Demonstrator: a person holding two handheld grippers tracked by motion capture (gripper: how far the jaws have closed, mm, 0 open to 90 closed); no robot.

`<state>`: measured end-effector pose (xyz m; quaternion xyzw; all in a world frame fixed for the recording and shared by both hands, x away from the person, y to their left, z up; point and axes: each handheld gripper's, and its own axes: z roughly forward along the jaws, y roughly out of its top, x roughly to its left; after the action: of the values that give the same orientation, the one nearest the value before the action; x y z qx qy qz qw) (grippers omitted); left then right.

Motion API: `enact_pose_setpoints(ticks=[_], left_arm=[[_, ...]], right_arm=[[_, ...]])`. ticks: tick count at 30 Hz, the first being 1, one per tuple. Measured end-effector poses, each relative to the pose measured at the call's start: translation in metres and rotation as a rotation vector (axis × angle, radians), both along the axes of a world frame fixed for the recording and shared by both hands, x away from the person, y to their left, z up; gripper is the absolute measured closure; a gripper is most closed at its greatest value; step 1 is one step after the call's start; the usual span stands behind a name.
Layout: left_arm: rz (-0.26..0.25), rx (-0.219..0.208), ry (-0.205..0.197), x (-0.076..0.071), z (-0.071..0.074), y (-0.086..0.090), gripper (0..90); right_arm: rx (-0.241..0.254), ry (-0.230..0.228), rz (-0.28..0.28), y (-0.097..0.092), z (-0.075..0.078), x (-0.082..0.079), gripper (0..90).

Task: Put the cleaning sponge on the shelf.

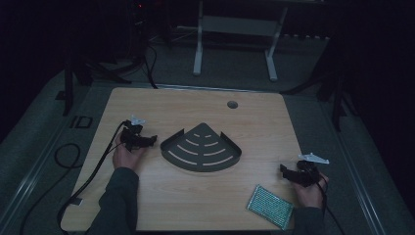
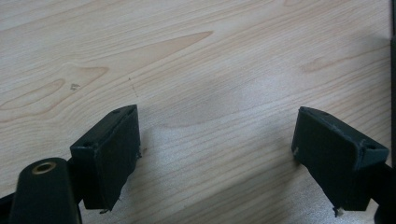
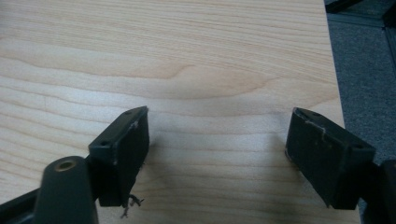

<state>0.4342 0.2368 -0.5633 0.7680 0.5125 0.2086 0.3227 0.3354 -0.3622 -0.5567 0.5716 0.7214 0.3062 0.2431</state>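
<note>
A dim room with grey floor [image 1: 39, 122] is seen around a pale wood-grain worktop [image 1: 147, 200], with a white frame [image 1: 235, 29] standing beyond its far edge. At the worktop's middle a dark fan-shaped slotted tray [image 1: 201, 148] is laid flat, its corner pointed away from the person and its curved edge turned toward them. A green textured pad [image 1: 270, 206] is set near the right front corner. The left claw [image 1: 149, 141] is held wide open and empty beside the tray; the right claw [image 1: 284, 170] is likewise spread and empty. No writing can be read.
</note>
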Motion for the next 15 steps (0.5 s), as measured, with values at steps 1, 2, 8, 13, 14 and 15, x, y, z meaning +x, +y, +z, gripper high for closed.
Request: enact_pose_setpoints(ticks=[1,2,8,13,14,15], left_arm=[[0.002,0.001,0.000,0.000,0.000,0.000,13.8],[0.002,0.001,0.000,0.000,0.000,0.000,13.6],[0.002,0.001,0.000,0.000,0.000,0.000,13.6],[0.003,0.000,0.000,0.000,0.000,0.000,13.5],[0.003,0.000,0.000,0.000,0.000,0.000,13.5],[0.003,0.001,0.000,0.000,0.000,0.000,13.5]], right_arm=[[-0.005,0.011,0.005,0.001,0.000,0.000,16.8],[-0.009,0.021,0.002,0.002,0.001,0.001,16.6],[-0.028,-0.008,0.052,0.010,0.019,-0.006,26.4],[-0.041,-0.038,0.104,0.010,0.040,-0.021,46.4],[-0.041,-0.038,0.104,0.010,0.040,-0.021,46.4],[-0.054,-0.046,0.119,0.010,0.044,-0.025,52.4]])
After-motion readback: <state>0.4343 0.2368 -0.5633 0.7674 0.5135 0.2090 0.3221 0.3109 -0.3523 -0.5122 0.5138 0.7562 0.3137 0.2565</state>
